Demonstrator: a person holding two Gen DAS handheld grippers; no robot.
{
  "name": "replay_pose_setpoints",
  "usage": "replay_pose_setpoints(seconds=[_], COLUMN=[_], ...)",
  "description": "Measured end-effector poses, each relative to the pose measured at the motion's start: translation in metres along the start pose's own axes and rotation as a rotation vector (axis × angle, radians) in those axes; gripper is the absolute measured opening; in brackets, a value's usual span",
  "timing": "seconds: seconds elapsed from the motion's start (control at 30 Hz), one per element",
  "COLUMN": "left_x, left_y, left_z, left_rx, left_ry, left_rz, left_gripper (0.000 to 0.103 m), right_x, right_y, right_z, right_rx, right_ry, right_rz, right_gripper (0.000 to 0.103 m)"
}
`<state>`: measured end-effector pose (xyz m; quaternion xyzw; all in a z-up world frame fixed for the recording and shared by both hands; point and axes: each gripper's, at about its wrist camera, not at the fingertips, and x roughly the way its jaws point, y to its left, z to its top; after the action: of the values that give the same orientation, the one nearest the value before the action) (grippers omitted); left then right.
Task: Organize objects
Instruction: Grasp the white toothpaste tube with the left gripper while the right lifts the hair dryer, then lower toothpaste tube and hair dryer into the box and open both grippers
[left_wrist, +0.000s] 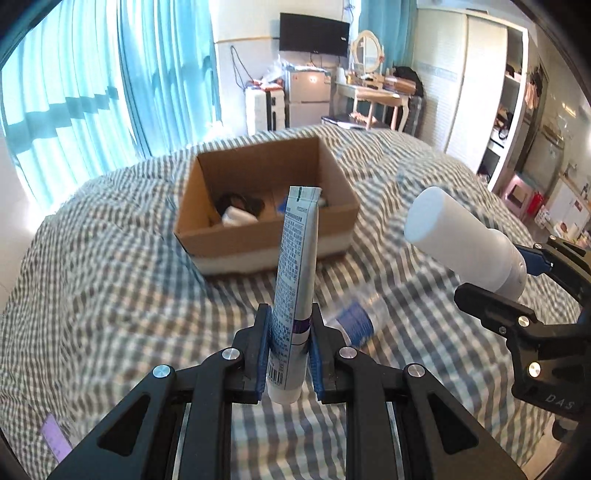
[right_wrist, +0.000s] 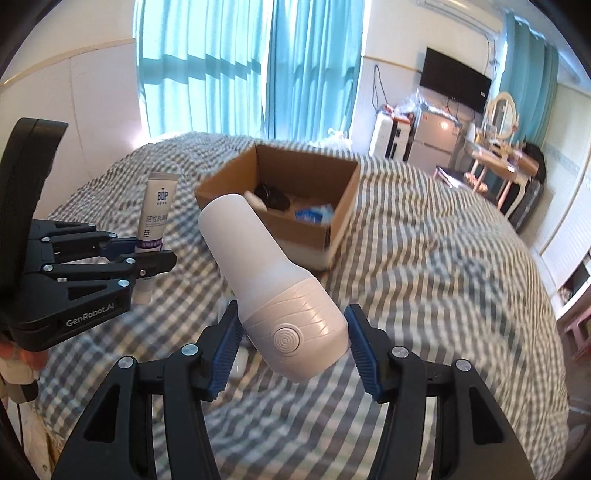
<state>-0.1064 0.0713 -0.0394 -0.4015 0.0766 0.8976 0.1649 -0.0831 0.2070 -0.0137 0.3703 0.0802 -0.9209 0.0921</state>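
**Both grippers loaded above the bed**

The left gripper (left_wrist: 290, 345) clamps a toothpaste tube (left_wrist: 295, 273) near its cap end; the tube stands upright, crimped end up. The right gripper (right_wrist: 293, 341) pinches a white bottle (right_wrist: 269, 280) at its base, long axis tilted up-left toward the cardboard box (right_wrist: 332, 229) on the checked bedspread (right_wrist: 424, 277).

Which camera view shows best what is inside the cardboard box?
The right wrist view. It looks into the cardboard box from closer, showing a dark object, something white and a blue item. In the left wrist view the held tube stands in front of the box and hides part of its inside.
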Motion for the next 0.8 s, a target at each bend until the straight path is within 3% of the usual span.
replay_pose_setpoints(seconds=[0.4,0.6,0.8], left_x=[0.004,0.034,0.091], left_y=[0.033,0.048,0.063], left_z=[0.079,0.121,0.151], left_rx=[-0.021,-0.033,-0.042], left_ry=[-0.073,-0.069,-0.021], left_rz=[0.048,0.053,0.046], left_gripper=[0.019,0.019,0.019], right_x=[0.006,0.039,0.093], right_y=[0.005,-0.001,-0.015], right_z=[0.089,0.132,0.156], right_rx=[-0.047,-0.041,-0.012], right_ry=[-0.098,-0.099,-0.064], right_rz=[-0.003,0.007,0.017], right_gripper=[0.055,0.055,0.055])
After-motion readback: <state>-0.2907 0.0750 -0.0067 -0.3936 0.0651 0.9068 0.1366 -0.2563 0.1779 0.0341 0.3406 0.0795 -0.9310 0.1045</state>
